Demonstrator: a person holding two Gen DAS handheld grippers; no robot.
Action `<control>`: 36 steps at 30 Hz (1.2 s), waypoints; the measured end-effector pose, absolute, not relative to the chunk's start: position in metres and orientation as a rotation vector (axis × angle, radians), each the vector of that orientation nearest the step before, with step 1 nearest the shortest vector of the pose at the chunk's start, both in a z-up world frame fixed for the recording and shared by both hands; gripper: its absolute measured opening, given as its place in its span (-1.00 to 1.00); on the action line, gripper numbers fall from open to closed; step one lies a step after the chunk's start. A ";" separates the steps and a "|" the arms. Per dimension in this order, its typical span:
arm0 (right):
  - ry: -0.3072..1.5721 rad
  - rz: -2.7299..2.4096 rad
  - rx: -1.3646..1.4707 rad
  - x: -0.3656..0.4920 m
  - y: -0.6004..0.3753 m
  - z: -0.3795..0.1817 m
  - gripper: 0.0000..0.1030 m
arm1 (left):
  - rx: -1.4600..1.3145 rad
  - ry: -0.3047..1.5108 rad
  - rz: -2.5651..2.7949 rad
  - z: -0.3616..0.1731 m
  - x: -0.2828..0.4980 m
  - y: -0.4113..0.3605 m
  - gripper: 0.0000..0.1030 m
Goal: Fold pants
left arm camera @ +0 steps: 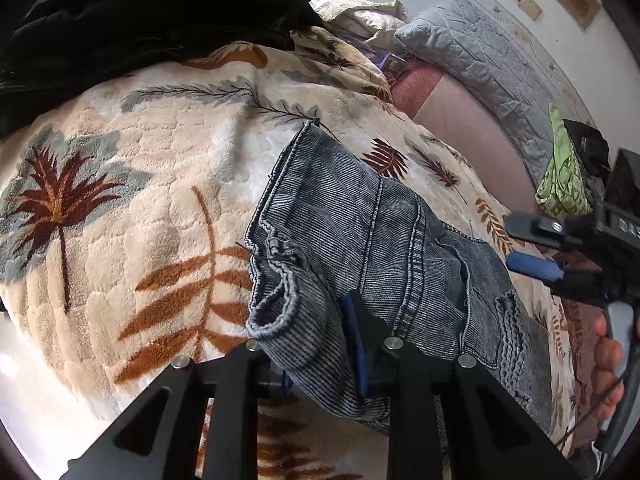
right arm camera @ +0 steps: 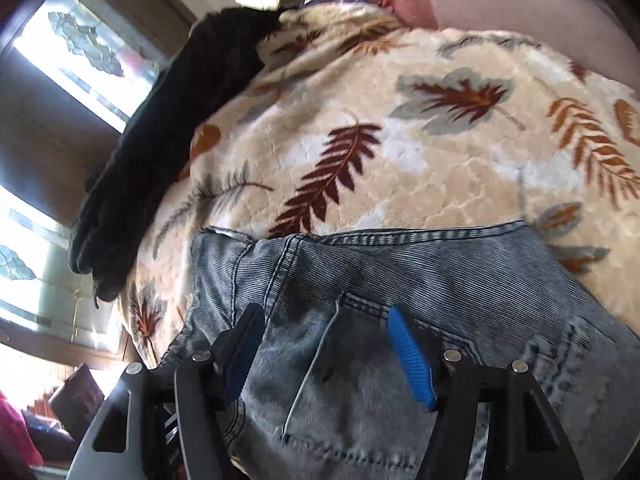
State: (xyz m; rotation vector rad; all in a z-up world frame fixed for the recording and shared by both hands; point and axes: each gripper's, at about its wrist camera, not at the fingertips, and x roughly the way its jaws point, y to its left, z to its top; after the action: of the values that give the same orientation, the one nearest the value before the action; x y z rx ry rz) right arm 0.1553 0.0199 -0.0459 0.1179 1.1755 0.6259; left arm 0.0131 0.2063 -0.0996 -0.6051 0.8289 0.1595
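the faded grey-blue denim pants [left arm camera: 360, 216] lie partly folded on a cream plush blanket printed with brown and grey leaves [left arm camera: 132, 184] that covers the bed; in the left wrist view the frayed leg hems curl toward the camera, and a back pocket lies toward the right; the left claw [left arm camera: 316, 344] is narrowed onto a bunched fold of the denim, its blue pad pressed against the cloth, so it holds the pants; the right claw [right arm camera: 328, 352] stands wide above the pants near a pocket seam, both blue pads clear of the fabric with nothing gripped; the same right claw shows at the right edge of the left view, with fingers [left arm camera: 608, 354] of a person's hand on its handle; a dark black garment [left arm camera: 152, 24] is heaped at the far edge of the blanket; a grey quilted pillow [left arm camera: 472, 48] rests beyond, against the wall.
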 end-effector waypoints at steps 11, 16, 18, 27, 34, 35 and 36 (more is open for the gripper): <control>1.278 0.641 0.261 0.110 -0.023 -0.070 0.52 | -0.590 0.838 0.180 -0.099 0.016 0.202 -0.49; 1.435 0.664 0.275 0.105 -0.012 -0.116 0.55 | -0.601 0.845 0.182 -0.100 0.018 0.203 -0.49; 1.375 0.661 0.260 0.101 -0.012 -0.110 0.55 | -0.608 0.842 0.183 -0.100 0.017 0.203 -0.49; 1.346 0.694 0.295 0.088 -0.010 -0.114 0.68 | -0.594 0.834 0.177 -0.101 0.015 0.203 -0.49; 1.120 0.719 0.466 0.060 -0.080 -0.055 0.69 | -0.560 0.844 0.168 -0.100 0.017 0.203 -0.45; 1.088 0.707 0.517 0.058 -0.101 -0.050 0.69 | -0.552 0.845 0.175 -0.099 0.017 0.202 -0.45; 1.063 0.684 0.566 0.058 -0.122 -0.047 0.69 | -0.542 0.847 0.184 -0.099 0.018 0.200 -0.45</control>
State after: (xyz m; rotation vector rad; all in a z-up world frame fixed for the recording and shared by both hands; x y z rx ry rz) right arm 0.0581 -0.1221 -0.0472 0.5657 1.0628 0.6845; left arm 0.0175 0.1995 -0.0988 -0.5418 0.8474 0.1843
